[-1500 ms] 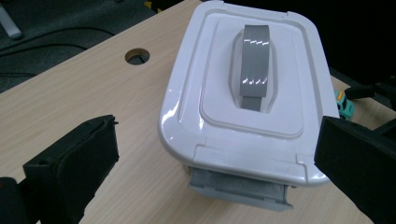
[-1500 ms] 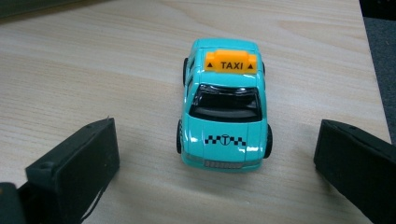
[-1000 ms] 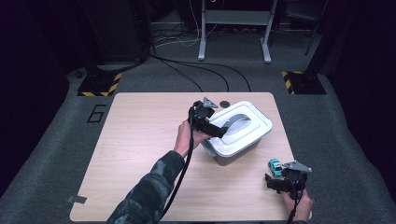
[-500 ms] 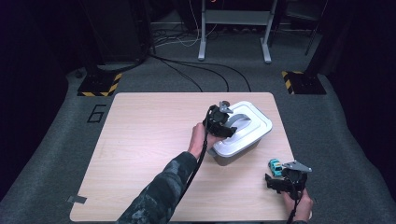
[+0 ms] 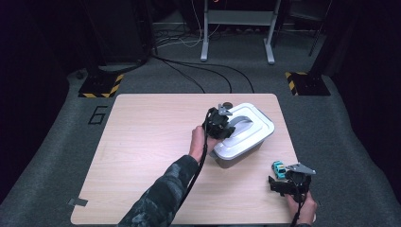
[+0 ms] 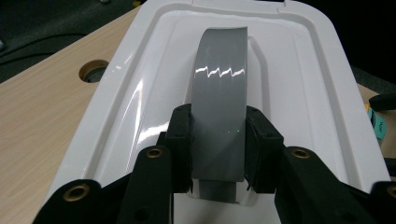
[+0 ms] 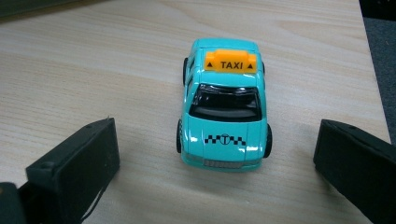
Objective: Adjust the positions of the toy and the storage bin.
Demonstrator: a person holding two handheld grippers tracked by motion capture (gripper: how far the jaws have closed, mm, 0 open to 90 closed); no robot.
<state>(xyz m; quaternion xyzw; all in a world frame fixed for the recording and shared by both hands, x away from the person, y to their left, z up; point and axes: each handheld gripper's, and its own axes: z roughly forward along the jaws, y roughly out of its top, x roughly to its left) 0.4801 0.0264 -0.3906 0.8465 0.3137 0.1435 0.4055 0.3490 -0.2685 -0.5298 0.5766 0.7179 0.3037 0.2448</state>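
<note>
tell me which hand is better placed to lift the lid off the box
Left. The left tongs have just closed on the grey handle of the white lid. The right tongs stand open around the toy taxi, apart from the box.

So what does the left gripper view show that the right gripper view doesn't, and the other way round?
Left gripper view: the left gripper, whose jaws have just been closing, is clamped on the grey handle of the white box lid, with a round hole in the tabletop beside the box.

Right gripper view: a turquoise toy taxi with an orange TAXI roof sign stands on the table between the jaws of the right gripper, which stand wide apart and clear of it.

Both: the light wooden tabletop and dark floor beyond its edge.
</note>
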